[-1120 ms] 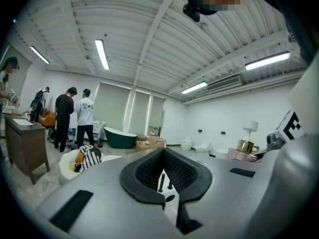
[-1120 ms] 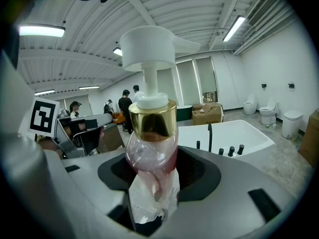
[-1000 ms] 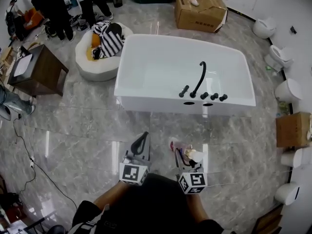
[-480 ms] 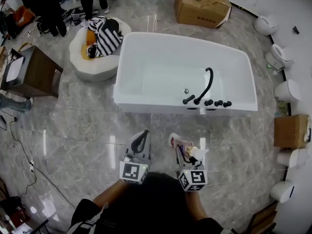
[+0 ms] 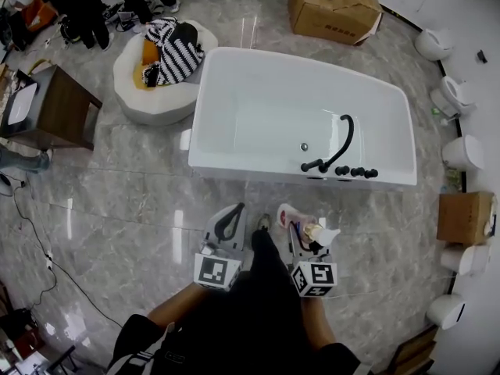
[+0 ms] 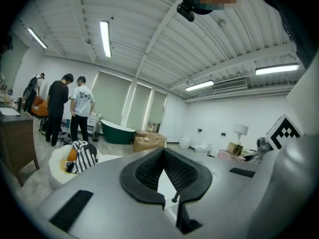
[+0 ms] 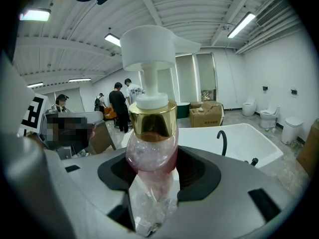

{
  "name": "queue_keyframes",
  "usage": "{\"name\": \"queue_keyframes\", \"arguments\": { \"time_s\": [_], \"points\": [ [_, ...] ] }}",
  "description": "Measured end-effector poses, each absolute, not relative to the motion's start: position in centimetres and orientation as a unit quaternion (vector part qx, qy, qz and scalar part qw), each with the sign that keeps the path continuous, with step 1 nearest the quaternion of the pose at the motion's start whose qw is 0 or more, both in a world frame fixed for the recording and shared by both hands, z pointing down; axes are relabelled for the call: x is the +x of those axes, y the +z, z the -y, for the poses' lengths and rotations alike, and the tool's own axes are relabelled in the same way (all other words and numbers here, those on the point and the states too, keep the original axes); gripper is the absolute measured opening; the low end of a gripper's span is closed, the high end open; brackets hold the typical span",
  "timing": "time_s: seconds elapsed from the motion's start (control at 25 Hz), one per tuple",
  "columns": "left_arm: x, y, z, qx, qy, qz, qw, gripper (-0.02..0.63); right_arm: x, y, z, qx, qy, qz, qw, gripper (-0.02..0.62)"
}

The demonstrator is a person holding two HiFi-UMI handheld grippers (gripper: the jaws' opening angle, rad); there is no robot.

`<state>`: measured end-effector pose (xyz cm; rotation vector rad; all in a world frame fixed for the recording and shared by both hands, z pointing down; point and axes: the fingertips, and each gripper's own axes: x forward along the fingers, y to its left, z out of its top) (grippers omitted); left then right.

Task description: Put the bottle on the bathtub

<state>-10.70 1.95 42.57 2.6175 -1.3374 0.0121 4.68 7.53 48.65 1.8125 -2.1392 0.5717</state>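
Observation:
A clear pink pump bottle (image 7: 150, 153) with a gold collar and white pump head sits between the jaws of my right gripper (image 7: 152, 176), which is shut on it. In the head view the bottle (image 5: 306, 228) points toward the white bathtub (image 5: 226, 151), a short way in front of it over the marble floor. The tub carries a black curved faucet (image 5: 341, 141) and black knobs on its near right rim. My left gripper (image 5: 229, 223) hangs beside the right one; its jaws are shut with nothing between them (image 6: 163, 171).
A white round pouf (image 5: 148, 100) with striped cushions stands left of the tub, a dark wooden table (image 5: 58, 108) further left. Cardboard boxes (image 5: 336, 10) lie behind the tub, toilets (image 5: 459, 151) line the right wall. People stand at the far left.
I have stepped nearer to the bathtub; it sits lower and closer in the head view. A dark shoe now shows between the grippers. The bottle stays held in the right gripper.

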Motion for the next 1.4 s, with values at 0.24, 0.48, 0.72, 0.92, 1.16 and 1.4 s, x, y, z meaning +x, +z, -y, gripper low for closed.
{"name": "queue_keyframes", "arguments": {
  "time_s": [0.24,0.48,0.72,0.92,1.16,1.4],
  "points": [
    [-10.3,42.7,0.4,0.884,0.001,0.454,0.107,0.017,5.1,49.5,-4.1,0.622,0.195,0.745,0.145,0.222],
    [-8.5,42.4,3.4,0.881,0.001,0.463,0.100,0.017,6.8,50.5,-0.5,0.614,0.195,0.749,0.150,0.222],
    [-6.7,42.7,6.8,0.876,0.009,0.470,0.106,0.015,9.0,52.3,3.4,0.613,0.198,0.748,0.161,0.222],
    [-4.1,43.2,8.9,0.876,0.017,0.469,0.111,0.016,11.6,54.8,5.8,0.612,0.205,0.744,0.175,0.222],
    [-1.3,44.5,11.3,0.875,0.026,0.469,0.118,0.015,14.1,58.5,8.7,0.607,0.217,0.740,0.192,0.222],
    [0.3,45.9,12.8,0.870,0.036,0.473,0.132,0.016,15.3,62.5,11.0,0.597,0.229,0.739,0.210,0.222]
  ]
}}
